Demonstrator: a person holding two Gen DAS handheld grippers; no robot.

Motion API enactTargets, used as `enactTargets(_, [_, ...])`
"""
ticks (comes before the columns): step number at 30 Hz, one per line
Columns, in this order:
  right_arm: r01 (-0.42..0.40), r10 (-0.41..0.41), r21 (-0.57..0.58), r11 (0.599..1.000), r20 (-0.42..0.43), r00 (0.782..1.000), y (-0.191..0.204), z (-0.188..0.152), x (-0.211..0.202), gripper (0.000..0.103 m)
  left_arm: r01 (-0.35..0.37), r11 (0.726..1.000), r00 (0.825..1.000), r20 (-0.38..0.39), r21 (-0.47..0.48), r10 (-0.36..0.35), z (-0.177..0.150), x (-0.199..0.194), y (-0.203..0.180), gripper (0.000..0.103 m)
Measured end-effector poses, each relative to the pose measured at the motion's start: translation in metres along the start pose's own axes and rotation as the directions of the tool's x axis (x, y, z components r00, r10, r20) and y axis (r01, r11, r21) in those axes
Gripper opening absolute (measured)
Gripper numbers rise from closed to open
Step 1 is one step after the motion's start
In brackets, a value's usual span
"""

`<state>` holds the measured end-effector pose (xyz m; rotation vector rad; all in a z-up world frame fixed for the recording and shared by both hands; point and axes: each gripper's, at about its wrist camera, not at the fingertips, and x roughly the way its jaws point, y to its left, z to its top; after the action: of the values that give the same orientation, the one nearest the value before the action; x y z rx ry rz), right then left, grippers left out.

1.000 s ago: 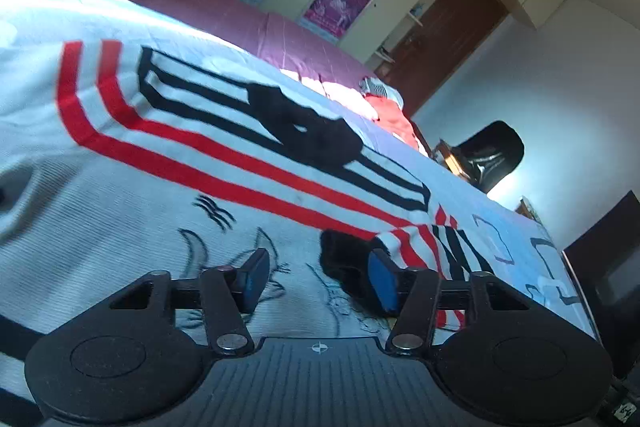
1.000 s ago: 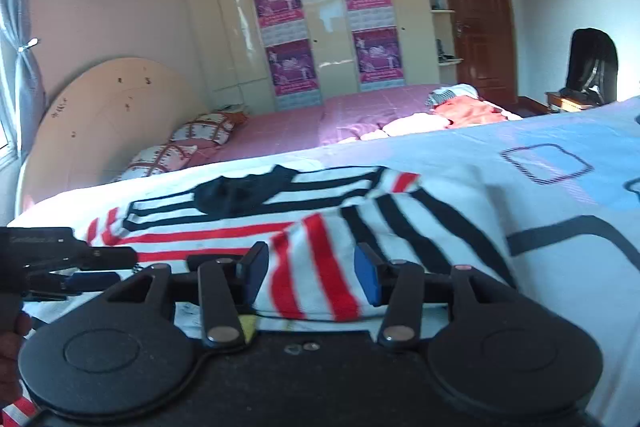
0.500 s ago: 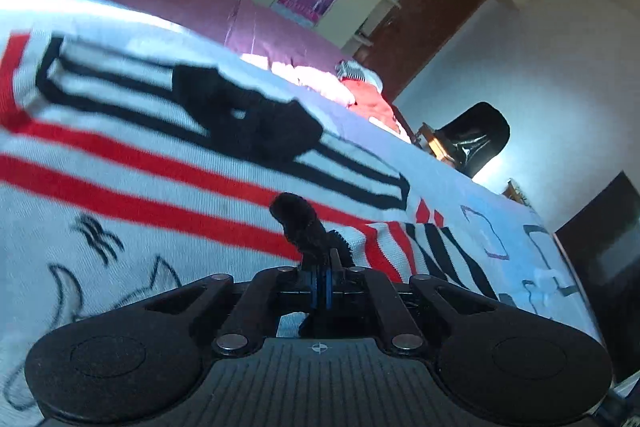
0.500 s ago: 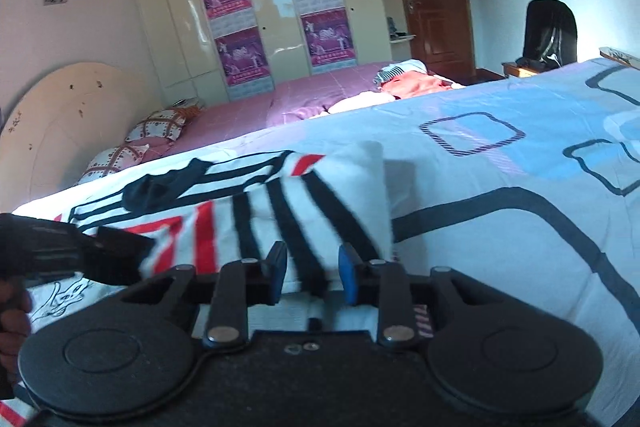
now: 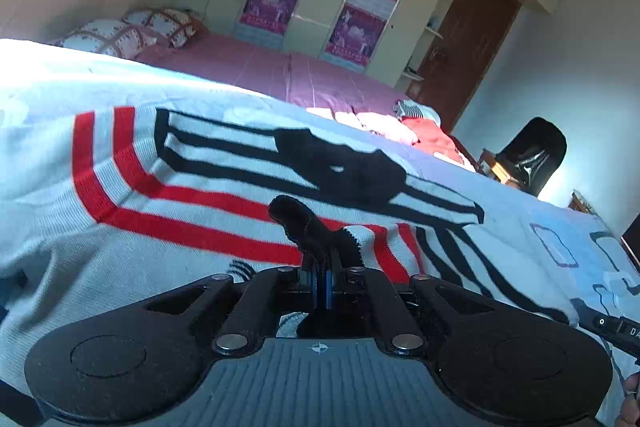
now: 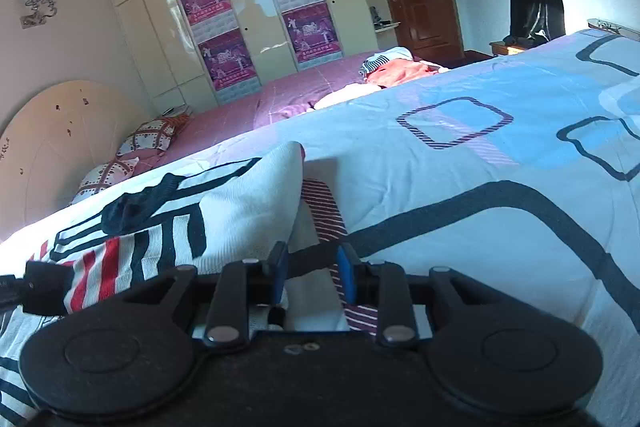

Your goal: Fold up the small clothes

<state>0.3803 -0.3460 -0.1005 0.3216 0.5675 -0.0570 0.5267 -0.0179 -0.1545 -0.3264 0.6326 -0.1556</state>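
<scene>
A small white knit sweater (image 5: 192,187) with red and black stripes and a black collar lies flat on the bed. My left gripper (image 5: 320,287) is shut on the black cuff (image 5: 304,223) of its sleeve, and the cuff sticks up past the fingers. The sweater also shows in the right wrist view (image 6: 240,199), its right side folded over. My right gripper (image 6: 312,275) is open just right of that folded edge, over the bedsheet, holding nothing. The left gripper shows at the left edge of the right wrist view (image 6: 36,291).
The bed is covered by a pale blue sheet (image 6: 480,187) with dark square outlines. Behind it is a second bed with a pink cover (image 5: 288,71), pillows and a pile of clothes (image 6: 400,71). A wardrobe, a brown door and a black chair (image 5: 536,155) stand beyond.
My left gripper closed on the black sleeve cuff and lifted it a little. My right gripper moved right, off the striped cloth to the sweater's folded edge, with its jaws narrower.
</scene>
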Motion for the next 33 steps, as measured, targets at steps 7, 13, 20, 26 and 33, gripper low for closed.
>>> enactTargets(7, [-0.108,0.106,-0.063,0.992,-0.037,0.994,0.019,-0.005,0.013,0.027,-0.045,0.999,0.996,-0.082,0.03,0.047,-0.011,0.007,0.021,0.003])
enactTargets(13, [-0.052,0.032,-0.181,0.982,-0.11,0.993,0.032,-0.013,0.028,0.033,-0.059,0.998,0.996,-0.069,0.01,0.059,-0.008,0.004,0.031,0.003])
enactTargets(20, [-0.076,0.06,-0.115,0.99,-0.136,0.989,0.022,-0.011,0.036,0.033,-0.063,0.998,0.996,-0.057,0.023,0.064,-0.006,0.003,0.034,0.003])
enactTargets(26, [-0.152,0.152,-0.005,0.988,-0.01,0.988,0.005,0.038,0.044,0.034,-0.047,0.999,0.998,-0.044,-0.015,0.047,-0.011,0.005,0.041,0.003])
enactTargets(33, [-0.168,0.191,0.172,0.971,-0.128,0.973,-0.02,0.061,0.133,0.038,-0.046,0.995,0.999,-0.006,-0.089,0.046,-0.021,0.007,0.045,0.003])
